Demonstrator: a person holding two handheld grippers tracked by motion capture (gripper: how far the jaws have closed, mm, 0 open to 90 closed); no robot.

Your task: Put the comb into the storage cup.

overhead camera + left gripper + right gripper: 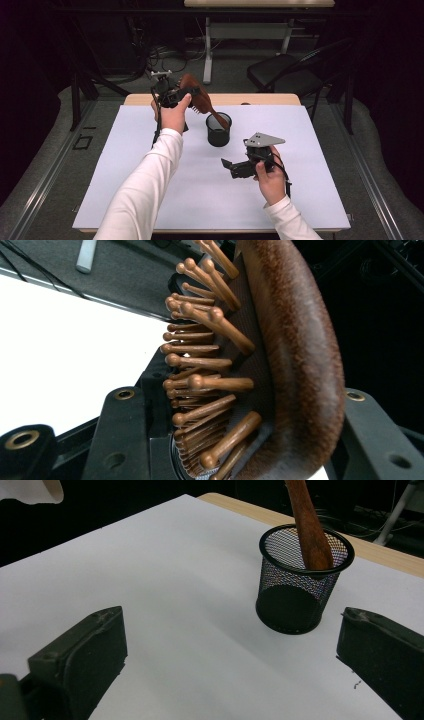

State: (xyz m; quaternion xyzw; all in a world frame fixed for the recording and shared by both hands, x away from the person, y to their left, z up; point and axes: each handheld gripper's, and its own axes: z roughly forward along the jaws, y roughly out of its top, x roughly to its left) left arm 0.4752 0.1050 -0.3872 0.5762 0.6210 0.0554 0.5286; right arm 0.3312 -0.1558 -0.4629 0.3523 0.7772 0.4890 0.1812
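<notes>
Nearest us, low and right of centre, our right gripper (235, 167) holds nothing, its 2 jaws wide apart. Beyond, mid-frame, the mesh cup (219, 129) takes the handle tip of the wooden hairbrush (196, 97), whose head our left gripper (176, 95) clamps at upper centre.

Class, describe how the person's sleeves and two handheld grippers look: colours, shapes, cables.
Both sleeves are white and long. The left gripper and right gripper are black with blocky jaws; a grey three-cornered plate tops the right gripper, and a black cable trails from it.

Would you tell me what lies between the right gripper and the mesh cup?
Nothing: the right gripper view shows bare white table between the right gripper and mesh cup.
</notes>
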